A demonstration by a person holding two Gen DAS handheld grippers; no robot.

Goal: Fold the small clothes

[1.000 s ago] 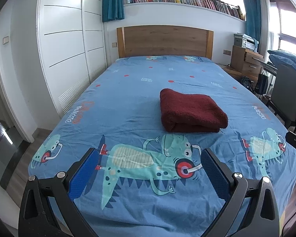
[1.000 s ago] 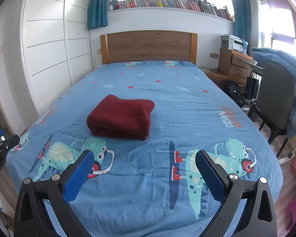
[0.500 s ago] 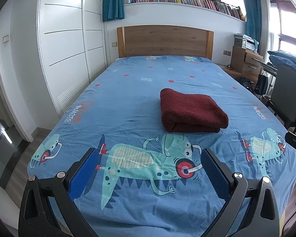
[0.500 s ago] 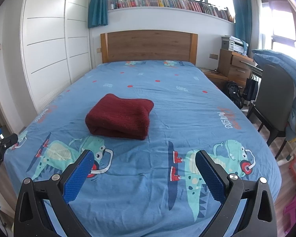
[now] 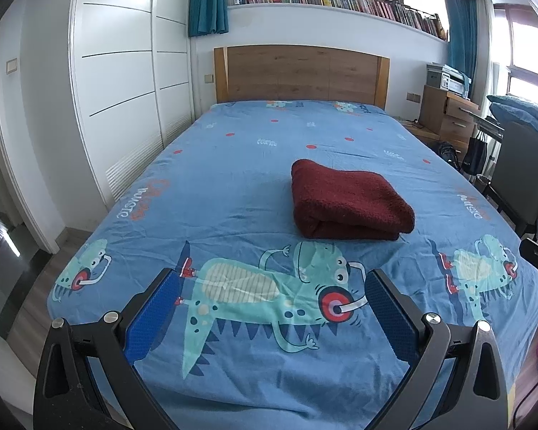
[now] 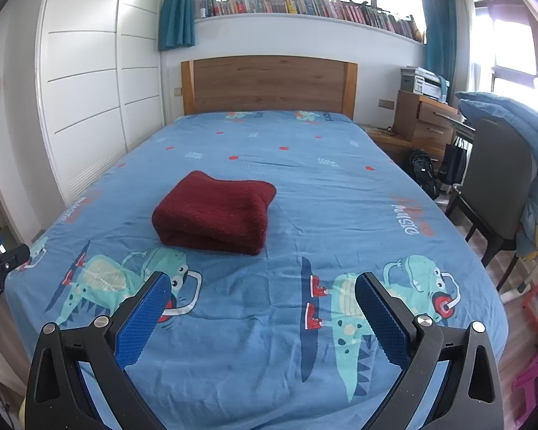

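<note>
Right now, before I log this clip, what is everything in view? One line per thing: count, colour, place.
folded garment: one, dark red, lying on the bed past both tools, untouched
bed sheet: one, blue with teal dinosaur prints, covering the bed
headboard: one, brown wood, at the far end of the bed
wardrobe: one, white, along the bed's left side
books: one row, mixed colours, on the ledge above the headboard
curtains: two, teal, at either end of the ledge
drawer unit: one, brown wood, right of the headboard
chair: one, dark, right of the bed, blue bedding draped over it
left tool: one, black with blue pads, open, above the near sheet
right tool: one, same build, open, empty
</note>
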